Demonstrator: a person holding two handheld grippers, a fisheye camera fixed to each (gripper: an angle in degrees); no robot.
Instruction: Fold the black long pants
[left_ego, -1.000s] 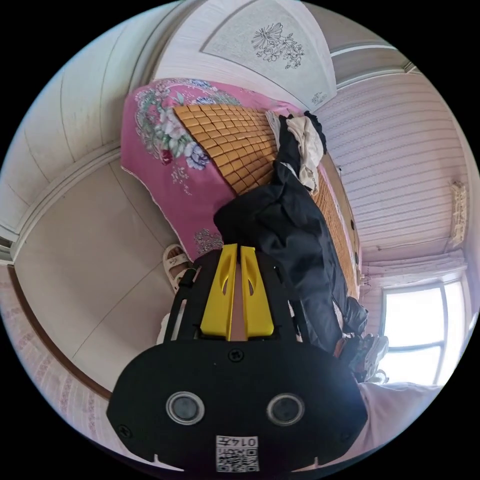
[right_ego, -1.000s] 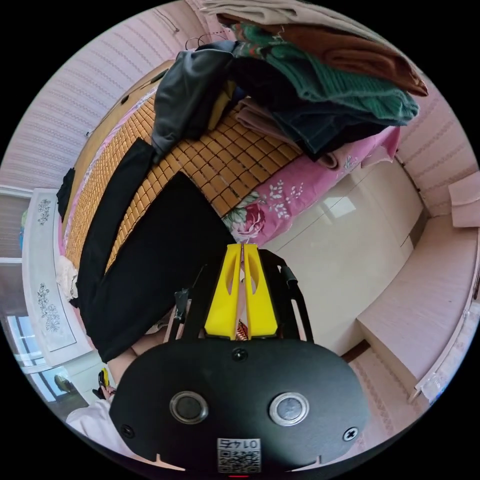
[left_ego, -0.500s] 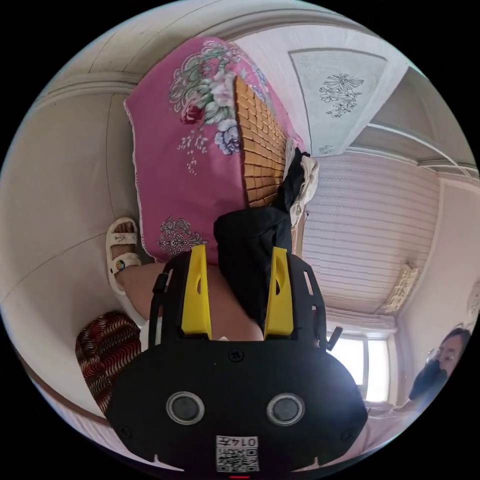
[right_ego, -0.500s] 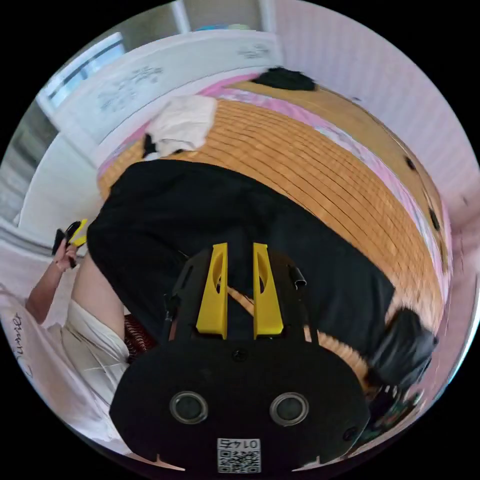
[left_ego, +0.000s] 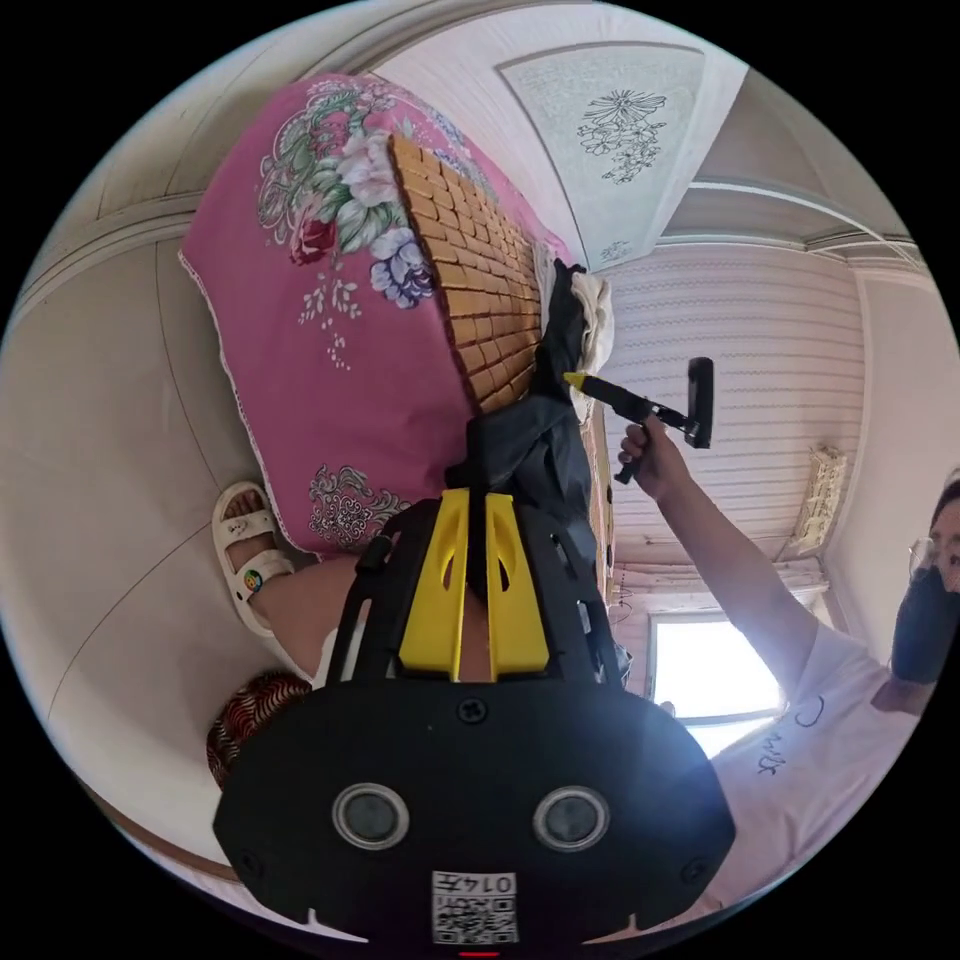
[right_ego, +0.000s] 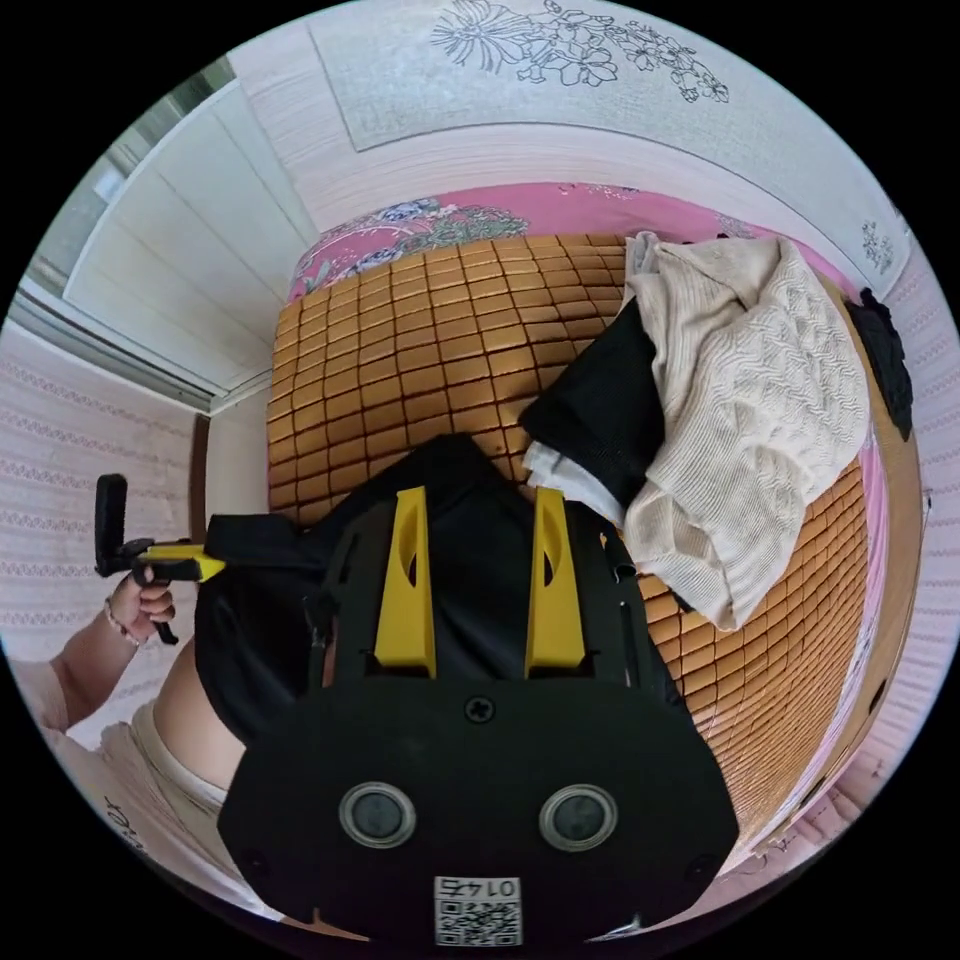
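Gripping black pants (left_ego: 530, 450) seemingly, left gripper (left_ego: 475, 520) jaws narrow, right gripper (right_ego: 478, 510) jaws wide over pants.

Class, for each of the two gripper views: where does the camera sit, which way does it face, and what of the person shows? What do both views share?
Left gripper view: behind the left gripper, shut on the black pants, facing the bed's pink sheet; a leg, sandalled foot and right hand show.
Right gripper view: behind the open right gripper, looking down on the bamboo mat and cream sweater; the left hand shows.
Shared: pants, mat, sweater, and each view shows the other gripper.
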